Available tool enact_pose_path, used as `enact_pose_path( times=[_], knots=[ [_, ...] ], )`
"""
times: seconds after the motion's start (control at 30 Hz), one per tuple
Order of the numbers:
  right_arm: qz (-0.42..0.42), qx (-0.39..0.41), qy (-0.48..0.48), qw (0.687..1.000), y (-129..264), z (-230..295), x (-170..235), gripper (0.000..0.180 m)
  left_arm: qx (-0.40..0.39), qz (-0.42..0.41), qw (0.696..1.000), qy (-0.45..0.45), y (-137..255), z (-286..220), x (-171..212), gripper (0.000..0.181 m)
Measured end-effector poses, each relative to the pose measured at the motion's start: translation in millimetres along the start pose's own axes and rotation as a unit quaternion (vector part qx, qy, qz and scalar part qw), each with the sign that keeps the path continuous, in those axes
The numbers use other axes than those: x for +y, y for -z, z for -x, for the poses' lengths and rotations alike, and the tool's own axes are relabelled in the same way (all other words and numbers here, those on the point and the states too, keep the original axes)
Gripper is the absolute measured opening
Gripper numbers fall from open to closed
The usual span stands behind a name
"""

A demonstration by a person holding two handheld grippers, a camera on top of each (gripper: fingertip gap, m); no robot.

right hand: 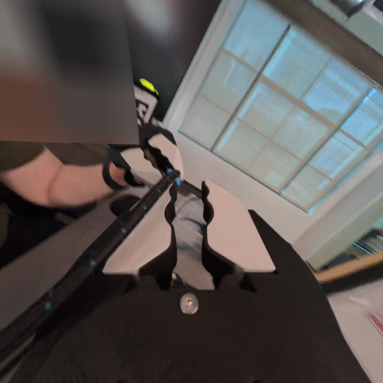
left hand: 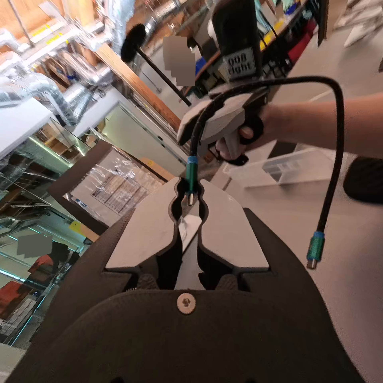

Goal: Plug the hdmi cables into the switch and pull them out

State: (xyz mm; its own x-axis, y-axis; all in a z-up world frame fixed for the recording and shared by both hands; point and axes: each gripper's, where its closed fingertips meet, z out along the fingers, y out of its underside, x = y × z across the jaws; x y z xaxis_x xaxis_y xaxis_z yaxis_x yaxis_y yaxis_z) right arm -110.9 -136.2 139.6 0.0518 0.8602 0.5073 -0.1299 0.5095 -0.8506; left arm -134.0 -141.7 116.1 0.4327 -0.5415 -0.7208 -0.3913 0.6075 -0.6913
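Blur smears the right wrist view, where the right tool (right hand: pixel 189 184) stands narrowly parted, empty between its fingers, the black HDMI cable (right hand: pixel 116 230) crossing at 9 o'clock. The left tool (left hand: pixel 189 183) pinches the cable's green plug (left hand: pixel 190 178) at its tips, while the other plug (left hand: pixel 315 249) dangles at 3 o'clock. No switch can be made out; a clear bin (left hand: pixel 290 167) on the tabletop (left hand: pixel 290 217) is too blurred to show contents.

Clear plastic bin (left hand: pixel 290 167) on the pale table (left hand: pixel 310 310), a dark pad (left hand: pixel 364 180) near it. Silver ducting (left hand: pixel 47 93) and a wooden beam (left hand: pixel 134 83) beyond. Large paned window (right hand: pixel 290 107) in a white wall.
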Motion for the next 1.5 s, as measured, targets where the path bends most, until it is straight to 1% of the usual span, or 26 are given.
enact_pose_path(
  times=[0.07,0.13,0.2,0.27,0.33,0.43,0.5,0.57,0.7,0.87,0.97,1.17,1.5],
  knots=[
    [0.068,0.044,0.030,0.996,11,-16,23,0.023,0.053,0.026,0.998,0.017,3,-5,10,0.010],
    [0.123,0.081,0.074,0.986,23,-28,42,0.026,0.107,0.040,0.992,0.051,7,-6,16,0.011],
    [0.147,0.089,0.127,0.977,23,-27,51,0.030,0.165,0.061,0.980,0.095,12,-5,21,0.011],
    [0.141,0.083,0.174,0.971,11,-19,49,0.036,0.218,0.071,0.963,0.144,16,-3,19,0.010],
    [0.118,0.077,0.215,0.966,-10,-6,39,0.041,0.265,0.074,0.944,0.183,20,-1,14,0.011],
    [0.097,0.063,0.275,0.954,-36,16,27,0.042,0.337,0.096,0.908,0.228,27,-3,12,0.011],
    [0.088,0.054,0.302,0.948,-46,28,21,0.042,0.384,0.131,0.879,0.250,33,-8,18,0.011],
    [0.097,0.032,0.315,0.944,-52,39,20,0.038,0.419,0.151,0.856,0.264,38,-12,22,0.011],
    [0.149,0.000,0.346,0.926,-56,49,33,0.022,0.458,0.184,0.825,0.277,47,-16,27,0.011],
    [0.182,-0.015,0.362,0.914,-60,55,39,0.019,0.492,0.221,0.794,0.280,57,-23,33,0.011],
    [0.193,-0.027,0.358,0.913,-61,59,41,0.017,0.505,0.231,0.783,0.278,61,-28,35,0.011],
    [0.209,-0.035,0.351,0.912,-62,64,41,0.017,0.524,0.234,0.770,0.280,65,-31,35,0.011],
    [0.207,-0.022,0.357,0.911,-60,58,40,0.010,0.524,0.231,0.765,0.294,65,-29,38,0.011]
  ],
)
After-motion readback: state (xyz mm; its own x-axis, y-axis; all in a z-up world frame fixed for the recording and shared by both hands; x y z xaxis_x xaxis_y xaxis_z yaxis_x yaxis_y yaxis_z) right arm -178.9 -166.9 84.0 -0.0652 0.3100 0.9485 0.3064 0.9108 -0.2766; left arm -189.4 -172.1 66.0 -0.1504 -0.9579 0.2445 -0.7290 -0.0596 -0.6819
